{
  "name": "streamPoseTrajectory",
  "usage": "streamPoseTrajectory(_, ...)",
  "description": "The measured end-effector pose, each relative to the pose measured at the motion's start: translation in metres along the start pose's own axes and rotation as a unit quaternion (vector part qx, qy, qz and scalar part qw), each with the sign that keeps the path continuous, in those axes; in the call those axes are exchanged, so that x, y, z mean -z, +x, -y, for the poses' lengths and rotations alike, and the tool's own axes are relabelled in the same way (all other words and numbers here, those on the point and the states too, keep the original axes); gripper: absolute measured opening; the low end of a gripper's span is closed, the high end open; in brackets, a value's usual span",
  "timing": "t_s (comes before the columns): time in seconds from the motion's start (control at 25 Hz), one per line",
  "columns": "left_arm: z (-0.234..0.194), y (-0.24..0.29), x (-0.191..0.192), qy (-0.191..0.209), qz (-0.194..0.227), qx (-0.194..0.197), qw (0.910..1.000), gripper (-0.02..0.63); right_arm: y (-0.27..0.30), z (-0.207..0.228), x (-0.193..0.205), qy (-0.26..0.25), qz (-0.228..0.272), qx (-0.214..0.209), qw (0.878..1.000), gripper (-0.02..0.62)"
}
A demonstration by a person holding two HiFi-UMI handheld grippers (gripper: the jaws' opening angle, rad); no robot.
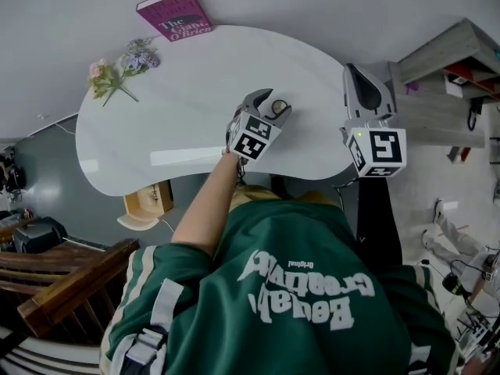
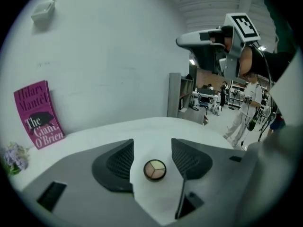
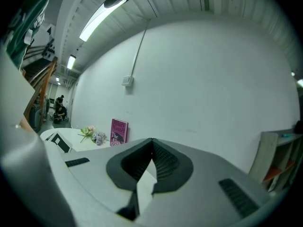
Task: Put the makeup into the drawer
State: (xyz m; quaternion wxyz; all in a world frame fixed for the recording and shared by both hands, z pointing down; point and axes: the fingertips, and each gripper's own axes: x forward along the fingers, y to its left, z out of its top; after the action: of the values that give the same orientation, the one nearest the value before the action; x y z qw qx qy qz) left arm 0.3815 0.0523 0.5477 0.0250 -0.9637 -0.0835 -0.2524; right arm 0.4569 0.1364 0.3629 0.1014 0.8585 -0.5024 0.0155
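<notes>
The left claw (image 2: 152, 142) stands wide open over a white, curved table (image 1: 195, 69). A small round makeup compact (image 2: 155, 170) lies flat on the tabletop between its two dark ribbed pads, and neither pad touches it. The compact's lid shows three pale shades. In the head view it sits toward the table's right side, just beyond the left claw's marker cube (image 1: 254, 141), with the person's bare forearm (image 1: 205, 201) reaching in from the near edge.

The right claw (image 3: 151, 141) is pinched together at the tips with nothing in it. It is held off the table's right end and level, facing a plain white wall.

A pale wooden drawer (image 1: 147, 201) stands pulled out under the table's near edge, left of the forearm and well apart from the compact. At the table's far edge a magenta book (image 1: 173, 12) leans against the wall, with a spray of artificial flowers (image 1: 121, 67) lying near it to the left. Grey shelving (image 1: 445, 76) stands to the right of the table.
</notes>
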Motion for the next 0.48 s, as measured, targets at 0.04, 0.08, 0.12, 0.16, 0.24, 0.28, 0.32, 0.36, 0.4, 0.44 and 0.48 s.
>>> streamPoseTrajectory(0.04, 0.001, 0.006, 0.01, -0.005, -0.012, 0.004, 0.9999, 0.27, -0.001, 0.003, 0.001, 0.0, -0.002, 0.003, 1.0, 0.009)
streamPoseTrajectory(0.08, 0.001, 0.011, 0.021, -0.012, -0.024, 0.007, 0.9996, 0.275, -0.002, 0.005, 0.002, 0.001, -0.003, 0.006, 1.0, 0.009)
streamPoseTrajectory(0.12, 0.001, 0.016, 0.032, -0.021, -0.037, 0.011, 0.999, 0.276, -0.002, 0.007, 0.003, 0.001, -0.004, 0.009, 1.0, 0.009)
streamPoseTrajectory(0.16, 0.001, 0.02, 0.042, -0.031, -0.05, 0.014, 0.9982, 0.278, -0.003, 0.009, 0.004, 0.001, -0.005, 0.01, 1.0, 0.009)
streamPoseTrajectory(0.24, 0.002, 0.026, 0.057, -0.043, -0.071, 0.018, 0.9964, 0.278, -0.003, 0.01, 0.006, 0.001, -0.008, 0.012, 1.0, 0.009)
streamPoseTrajectory(0.28, 0.003, 0.029, 0.062, -0.046, -0.078, 0.02, 0.9957, 0.278, -0.003, 0.01, 0.007, 0.0, -0.009, 0.013, 1.0, 0.009)
streamPoseTrajectory(0.32, 0.003, 0.031, 0.065, -0.048, -0.083, 0.021, 0.9952, 0.279, -0.003, 0.01, 0.008, -0.002, -0.009, 0.014, 1.0, 0.009)
streamPoseTrajectory(0.36, 0.003, 0.034, 0.068, -0.05, -0.087, 0.022, 0.9947, 0.279, -0.004, 0.011, 0.008, -0.005, -0.009, 0.014, 1.0, 0.009)
streamPoseTrajectory(0.4, 0.002, 0.037, 0.071, -0.051, -0.09, 0.022, 0.9944, 0.279, -0.003, 0.011, 0.008, -0.008, -0.009, 0.015, 1.0, 0.009)
streamPoseTrajectory(0.44, 0.002, 0.04, 0.073, -0.052, -0.094, 0.023, 0.994, 0.279, -0.003, 0.011, 0.008, -0.011, -0.009, 0.015, 1.0, 0.009)
streamPoseTrajectory(0.48, 0.002, 0.041, 0.075, -0.052, -0.099, 0.025, 0.9934, 0.279, -0.002, 0.011, 0.008, -0.012, -0.01, 0.015, 1.0, 0.009)
